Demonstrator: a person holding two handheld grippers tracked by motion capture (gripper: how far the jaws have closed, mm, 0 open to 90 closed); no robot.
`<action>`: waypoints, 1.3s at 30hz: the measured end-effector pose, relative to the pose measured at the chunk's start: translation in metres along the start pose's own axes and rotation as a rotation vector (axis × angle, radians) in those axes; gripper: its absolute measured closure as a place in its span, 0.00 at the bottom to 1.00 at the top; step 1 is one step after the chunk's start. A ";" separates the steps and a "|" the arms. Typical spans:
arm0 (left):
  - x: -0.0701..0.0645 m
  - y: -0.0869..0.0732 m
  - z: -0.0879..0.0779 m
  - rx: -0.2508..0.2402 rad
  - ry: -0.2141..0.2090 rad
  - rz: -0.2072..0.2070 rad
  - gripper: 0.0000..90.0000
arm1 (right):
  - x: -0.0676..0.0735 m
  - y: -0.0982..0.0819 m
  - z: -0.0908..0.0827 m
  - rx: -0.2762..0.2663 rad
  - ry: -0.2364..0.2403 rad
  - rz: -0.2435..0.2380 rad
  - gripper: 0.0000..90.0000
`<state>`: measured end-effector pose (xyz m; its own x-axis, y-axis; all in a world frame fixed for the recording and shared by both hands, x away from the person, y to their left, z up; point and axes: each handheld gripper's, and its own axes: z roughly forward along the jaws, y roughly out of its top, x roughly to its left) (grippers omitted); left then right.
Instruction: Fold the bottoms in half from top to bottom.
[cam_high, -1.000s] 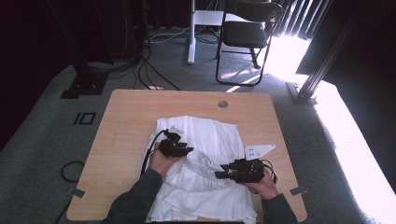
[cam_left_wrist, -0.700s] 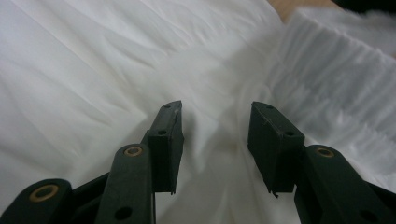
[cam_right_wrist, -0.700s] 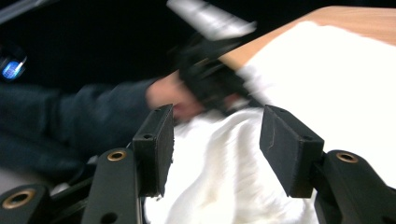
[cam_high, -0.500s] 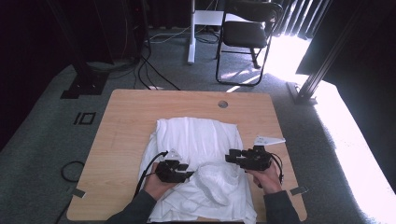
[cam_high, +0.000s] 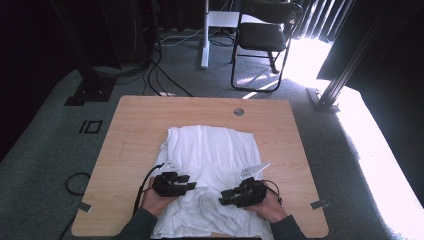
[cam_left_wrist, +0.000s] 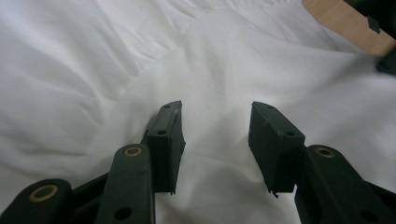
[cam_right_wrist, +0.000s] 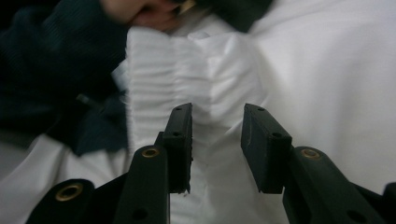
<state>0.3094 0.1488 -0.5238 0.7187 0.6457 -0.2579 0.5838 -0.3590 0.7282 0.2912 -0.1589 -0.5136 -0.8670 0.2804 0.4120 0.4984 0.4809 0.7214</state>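
Over the last second both hands had drawn back from the middle of the white cotton garment (cam_high: 212, 165) toward the near edge of the light wooden table (cam_high: 130, 130), and the cloth, which had lain bunched and skewed, now lay squarer, its far part smoothed flat toward the table's middle and only its near part rumpled. That suggests the spreading of the far part was done and the work had turned to the near hem. The left gripper (cam_high: 189, 185) rested on the garment near the table's near-left corner, pointing toward the other hand; in the left gripper view its jaws stood about half apart over a soft ridge of cloth (cam_left_wrist: 219, 93), the pads not pressing on it. The right gripper (cam_high: 223, 199), by the near edge right of centre, pointed back at the left one; its jaws had just been closing, and in the right gripper view a ribbed band of the garment (cam_right_wrist: 159, 79) lay between and just beyond them, the fingers (cam_right_wrist: 182, 140) standing clear of it. Neither claw held the fabric yet.
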 end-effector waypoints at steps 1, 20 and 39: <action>0.001 0.000 -0.003 -0.012 0.007 0.001 0.63 | 0.005 0.001 0.002 0.016 0.016 -0.024 0.68; 0.102 -0.009 -0.025 -0.022 0.329 -0.313 0.43 | -0.081 -0.025 -0.051 -0.098 -0.794 0.315 0.54; 0.101 -0.024 -0.049 -0.009 0.439 -0.296 0.73 | -0.098 -0.028 -0.060 -0.065 -0.862 0.342 0.79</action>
<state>0.3501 0.2557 -0.5361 0.2970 0.9407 -0.1643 0.7329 -0.1143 0.6707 0.3615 -0.2499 -0.5407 -0.3572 0.9314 0.0705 0.7023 0.2180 0.6776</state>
